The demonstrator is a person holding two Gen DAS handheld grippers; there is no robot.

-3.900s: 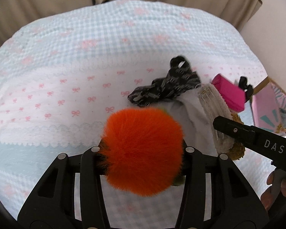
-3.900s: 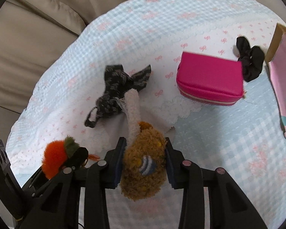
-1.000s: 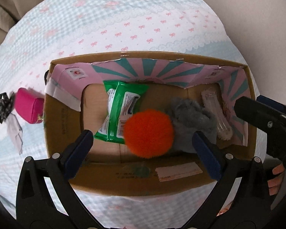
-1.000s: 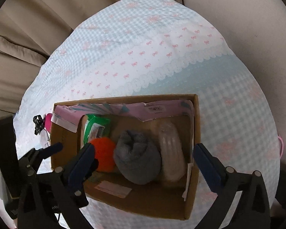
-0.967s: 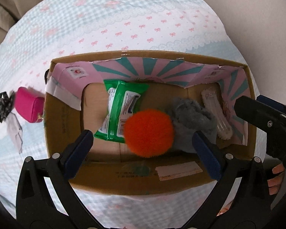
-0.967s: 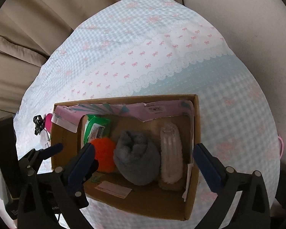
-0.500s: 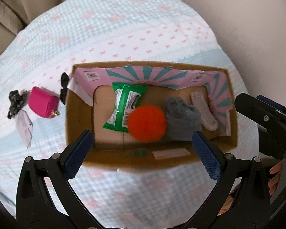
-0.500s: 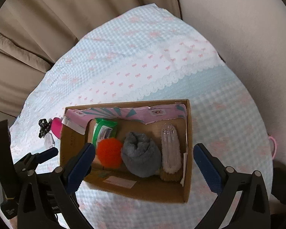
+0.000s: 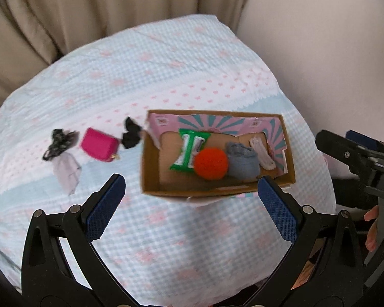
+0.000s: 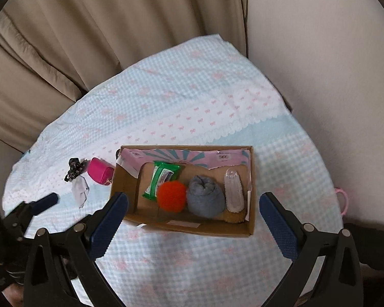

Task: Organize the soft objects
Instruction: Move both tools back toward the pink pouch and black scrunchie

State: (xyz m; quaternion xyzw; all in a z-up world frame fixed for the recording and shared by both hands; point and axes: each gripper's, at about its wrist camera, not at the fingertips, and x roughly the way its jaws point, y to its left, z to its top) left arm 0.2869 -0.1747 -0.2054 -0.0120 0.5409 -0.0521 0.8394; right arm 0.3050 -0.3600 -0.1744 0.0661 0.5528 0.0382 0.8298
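Note:
A cardboard box (image 9: 151, 176) (image 10: 123, 189) sits on the blue checked cloth. Inside lie an orange pompom (image 9: 210, 163) (image 10: 172, 196), a grey rolled cloth (image 9: 242, 162) (image 10: 204, 196), a green wipes pack (image 9: 190, 151) (image 10: 161, 179) and a brown plush with a white strip (image 9: 263, 156) (image 10: 233, 194). My left gripper (image 9: 190, 204) is open and empty, held high in front of the box. My right gripper (image 10: 193, 220) is open and empty, also high in front of it.
Left of the box lie a pink pouch (image 9: 98, 146) (image 10: 99, 172), a black scrunchie (image 9: 130, 136), a patterned black scrunchie (image 9: 57, 144) (image 10: 75, 168) and a pale cloth (image 9: 66, 172) (image 10: 80, 190). Beige curtains (image 10: 115, 38) hang behind; a wall (image 10: 332, 64) stands at right.
Both grippers have pulled up and back from the box, which looks smaller now. They stay open; the pompom and plush dropped earlier lie in the box.

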